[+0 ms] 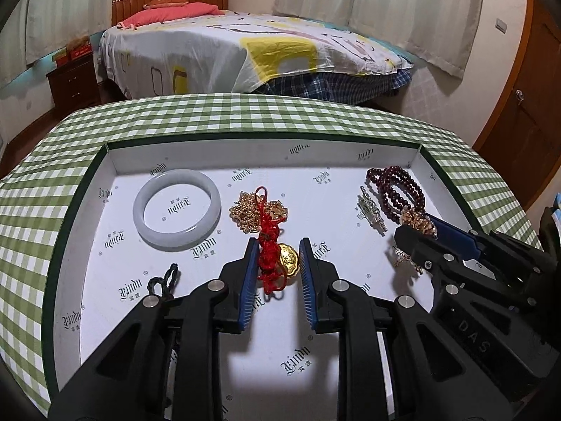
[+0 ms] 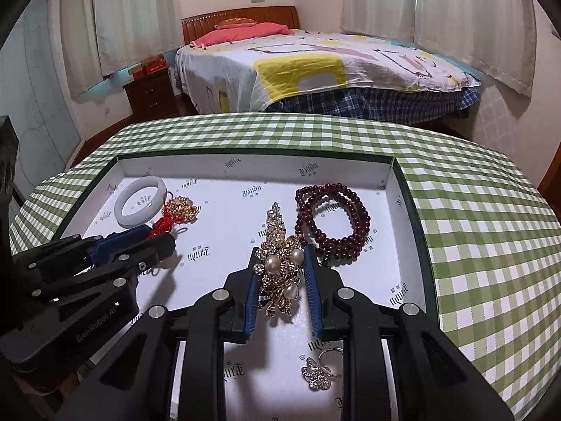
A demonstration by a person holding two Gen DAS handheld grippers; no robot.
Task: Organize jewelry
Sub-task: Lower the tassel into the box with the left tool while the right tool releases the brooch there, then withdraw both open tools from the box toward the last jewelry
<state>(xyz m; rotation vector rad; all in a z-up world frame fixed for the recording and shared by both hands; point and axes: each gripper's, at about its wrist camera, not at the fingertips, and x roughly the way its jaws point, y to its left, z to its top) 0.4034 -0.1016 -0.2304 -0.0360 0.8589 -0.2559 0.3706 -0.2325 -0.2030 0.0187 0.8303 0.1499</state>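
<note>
A white-lined box (image 1: pixel 263 156) (image 2: pixel 410 210) lies on the green checked table and holds the jewelry. My left gripper (image 1: pixel 277 263) is open, its pads on either side of a red knotted cord with a gold pendant (image 1: pixel 287 259); I cannot tell if they touch it. A white jade bangle (image 1: pixel 177 208) (image 2: pixel 140 201) lies to its left, and a gold chain (image 1: pixel 245 210) behind it. My right gripper (image 2: pixel 280 270) (image 1: pixel 417 226) has a gold pearl brooch (image 2: pixel 280 277) between its pads. Dark red bead bracelets (image 2: pixel 336 217) (image 1: pixel 396 189) and a silver clip (image 2: pixel 277 219) (image 1: pixel 371 212) lie beside it.
A silver ring (image 2: pixel 320 372) lies near the box's front right. A dark cord piece (image 1: pixel 164 279) lies at front left. The checked tablecloth (image 1: pixel 245 112) surrounds the box. A bed (image 1: pixel 245 45) and a nightstand (image 1: pixel 73 79) stand beyond the table.
</note>
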